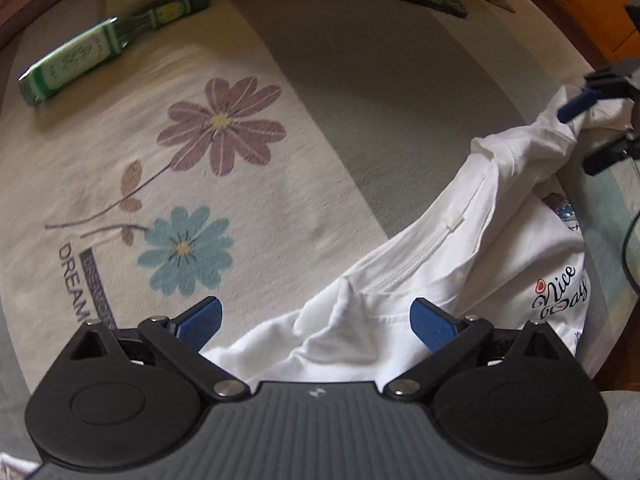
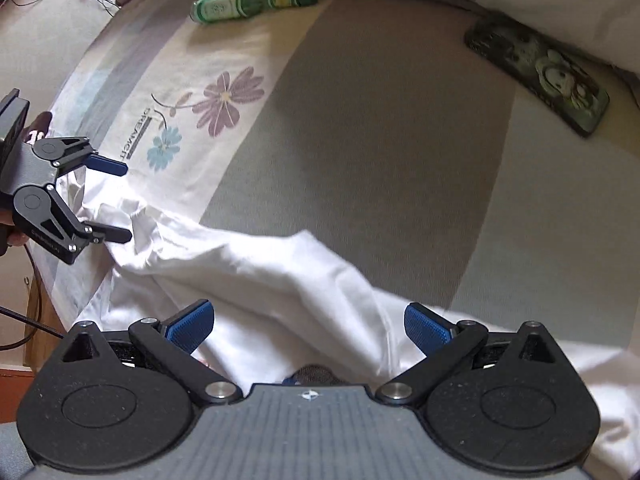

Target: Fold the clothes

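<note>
A crumpled white T-shirt (image 1: 400, 276) with a "Nice Day" print (image 1: 560, 292) lies on the bed, stretched between both grippers. My left gripper (image 1: 316, 324) is open, and the shirt's near edge lies between its blue pads. From the right wrist view, the left gripper (image 2: 118, 200) stands open around the shirt's far end. My right gripper (image 2: 310, 328) is also open, with folds of the white shirt (image 2: 260, 272) between and under its fingers. The left wrist view catches the right gripper (image 1: 588, 136) at the far right, where the cloth bunches up between its fingers.
The bed sheet (image 1: 340, 92) has grey and cream bands and a flower print (image 1: 220, 124). A green bottle (image 1: 80, 60) lies at the far left near the pillows. A dark patterned phone case (image 2: 540, 76) rests at the head end. Cables (image 1: 628, 248) hang off the bed edge.
</note>
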Action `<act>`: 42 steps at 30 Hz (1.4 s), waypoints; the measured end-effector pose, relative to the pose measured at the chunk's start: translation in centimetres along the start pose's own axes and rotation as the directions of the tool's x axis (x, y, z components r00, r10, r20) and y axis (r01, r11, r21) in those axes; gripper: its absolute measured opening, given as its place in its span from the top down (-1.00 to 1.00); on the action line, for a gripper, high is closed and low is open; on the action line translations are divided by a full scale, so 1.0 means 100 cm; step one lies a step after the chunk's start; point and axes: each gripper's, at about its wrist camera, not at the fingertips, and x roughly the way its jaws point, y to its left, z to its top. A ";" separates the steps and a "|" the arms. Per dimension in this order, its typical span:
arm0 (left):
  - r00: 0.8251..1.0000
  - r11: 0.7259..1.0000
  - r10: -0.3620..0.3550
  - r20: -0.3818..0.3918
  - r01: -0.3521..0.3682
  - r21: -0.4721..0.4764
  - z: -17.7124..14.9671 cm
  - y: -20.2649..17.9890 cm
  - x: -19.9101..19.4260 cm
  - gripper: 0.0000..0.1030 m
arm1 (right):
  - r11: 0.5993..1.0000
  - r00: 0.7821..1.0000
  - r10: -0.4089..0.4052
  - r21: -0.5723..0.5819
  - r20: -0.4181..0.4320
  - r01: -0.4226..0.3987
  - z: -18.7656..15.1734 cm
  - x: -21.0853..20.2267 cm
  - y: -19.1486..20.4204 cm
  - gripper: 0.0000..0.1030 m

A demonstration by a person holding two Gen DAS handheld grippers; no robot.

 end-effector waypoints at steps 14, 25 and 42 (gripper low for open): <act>0.968 0.969 -0.239 -0.080 0.243 0.051 -0.021 -0.017 0.009 -0.71 | 0.945 0.948 0.309 0.130 -0.071 -0.299 0.000 0.031 -0.025 -1.00; 0.948 0.950 -0.312 -0.058 0.309 -0.050 -0.005 0.007 0.031 -0.52 | 0.885 0.901 0.431 0.214 -0.038 -0.414 0.008 0.048 -0.035 -1.00; 0.945 0.944 -0.310 -0.103 0.319 0.088 -0.007 -0.005 0.024 -0.38 | 0.916 0.907 0.397 0.002 -0.144 -0.401 -0.008 0.036 -0.006 -1.00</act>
